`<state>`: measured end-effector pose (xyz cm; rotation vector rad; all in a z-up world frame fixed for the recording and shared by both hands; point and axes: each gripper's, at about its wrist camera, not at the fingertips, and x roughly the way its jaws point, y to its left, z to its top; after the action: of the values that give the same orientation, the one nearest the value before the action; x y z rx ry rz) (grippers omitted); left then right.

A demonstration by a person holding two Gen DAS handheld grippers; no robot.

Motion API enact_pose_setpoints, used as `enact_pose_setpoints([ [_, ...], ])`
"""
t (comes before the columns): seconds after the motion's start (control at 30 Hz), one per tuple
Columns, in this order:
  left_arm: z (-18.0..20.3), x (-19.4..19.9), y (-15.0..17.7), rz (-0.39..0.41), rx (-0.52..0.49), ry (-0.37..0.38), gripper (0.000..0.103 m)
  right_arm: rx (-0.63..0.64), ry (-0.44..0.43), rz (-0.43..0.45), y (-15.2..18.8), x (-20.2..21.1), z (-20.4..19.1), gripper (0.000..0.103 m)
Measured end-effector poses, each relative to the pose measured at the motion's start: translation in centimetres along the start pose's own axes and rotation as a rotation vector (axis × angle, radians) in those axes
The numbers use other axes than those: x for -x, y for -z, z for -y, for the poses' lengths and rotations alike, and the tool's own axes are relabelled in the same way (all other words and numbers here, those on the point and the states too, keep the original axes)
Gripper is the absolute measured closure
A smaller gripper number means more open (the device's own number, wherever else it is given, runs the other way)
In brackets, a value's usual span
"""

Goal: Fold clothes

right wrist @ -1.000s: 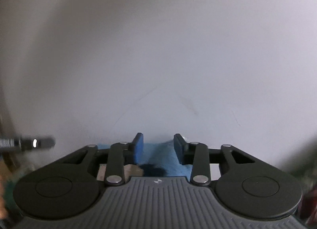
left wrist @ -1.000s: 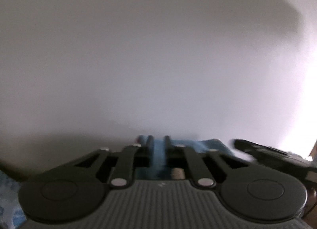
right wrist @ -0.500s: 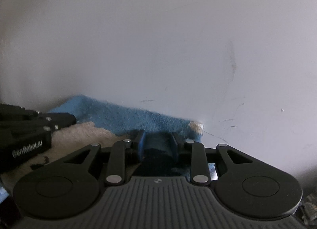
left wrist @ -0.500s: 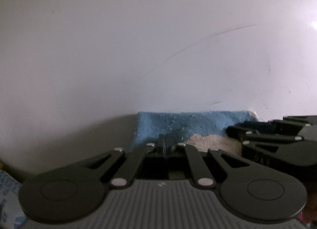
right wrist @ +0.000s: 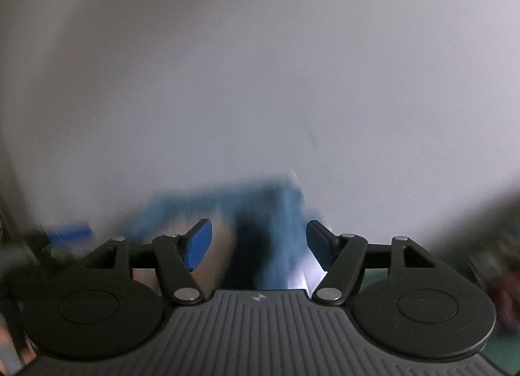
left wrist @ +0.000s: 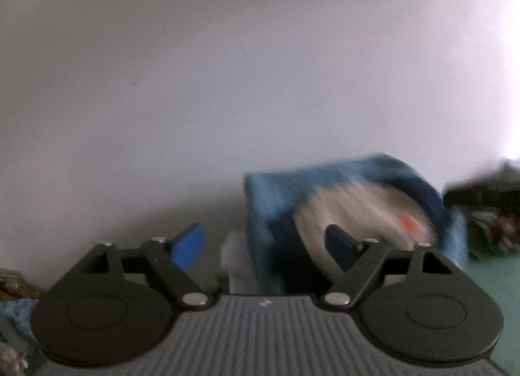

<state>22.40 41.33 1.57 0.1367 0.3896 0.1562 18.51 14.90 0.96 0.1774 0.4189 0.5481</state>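
A blue fuzzy garment point(left wrist: 357, 200) with a cream patch and a small orange mark sits in a folded heap against a white wall, blurred by motion. My left gripper point(left wrist: 265, 242) is open, its jaws wide apart, with the garment just ahead and to the right between them. In the right wrist view the same blue garment point(right wrist: 276, 223) is a blurred streak in front of my right gripper point(right wrist: 258, 242), which is open and holds nothing. The right gripper shows as a dark blur at the right edge of the left wrist view point(left wrist: 481, 187).
A white wall point(left wrist: 260, 67) fills most of both views. A green surface point(left wrist: 487, 275) lies at the lower right. Blurred clutter point(left wrist: 497, 229) sits at the right edge. A pale blue patterned cloth point(left wrist: 16, 311) shows at the lower left.
Both grippers have opened and let go of the blue garment. It now lies loose in front of them. Both views have shifted and blurred with fast motion.
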Motion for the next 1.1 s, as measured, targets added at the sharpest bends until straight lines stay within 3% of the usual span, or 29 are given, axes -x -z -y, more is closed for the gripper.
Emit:
enact_pose_setpoints([
  [0.07, 1.1, 2.8, 2.1, -0.058, 0.031, 0.001, 0.018, 0.054, 0.091, -0.075, 4.2, 3.3, -1.8, 0.036],
  [0.13, 2.5, 5.5, 4.5, -0.133, 0.067, -0.003, 0.003, 0.091, 0.164, -0.156, 7.8, 5.3, -3.0, 0.035],
  [0.27, 5.3, 10.6, 8.5, -0.295, 0.126, -0.042, 0.001, 0.084, 0.24, -0.34, 11.7, 4.9, -0.4, 0.026],
  [0.33, 6.2, 12.9, 9.4, -0.381, 0.16, -0.059, 0.001, 0.086, 0.229, -0.391, 13.3, 8.3, 0.2, 0.023],
  [0.47, 6.7, 16.6, 10.0, -0.445, 0.215, -0.088, 0.001, 0.125, 0.194, -0.37, 13.1, 10.4, -2.1, 0.019],
  [0.67, 8.4, 22.3, 7.8, -0.376, 0.209, -0.193, 0.0, 0.071, 0.129, -0.232, 10.7, 13.0, -2.7, 0.013],
  [0.77, 10.2, 24.9, 7.5, -0.372, 0.204, -0.239, 0.0, 0.122, 0.153, -0.182, 9.8, 14.8, -2.7, 0.012],
  [0.97, 15.4, 28.0, 8.2, -0.441, 0.102, -0.407, 0.0, 0.184, 0.1, -0.213, 10.6, 18.3, -2.7, 0.01],
  [1.1, 18.1, 30.5, 9.1, -0.414, 0.087, -0.426, 0.001, 0.155, 0.09, -0.225, 11.5, 19.9, -1.3, 0.01],
])
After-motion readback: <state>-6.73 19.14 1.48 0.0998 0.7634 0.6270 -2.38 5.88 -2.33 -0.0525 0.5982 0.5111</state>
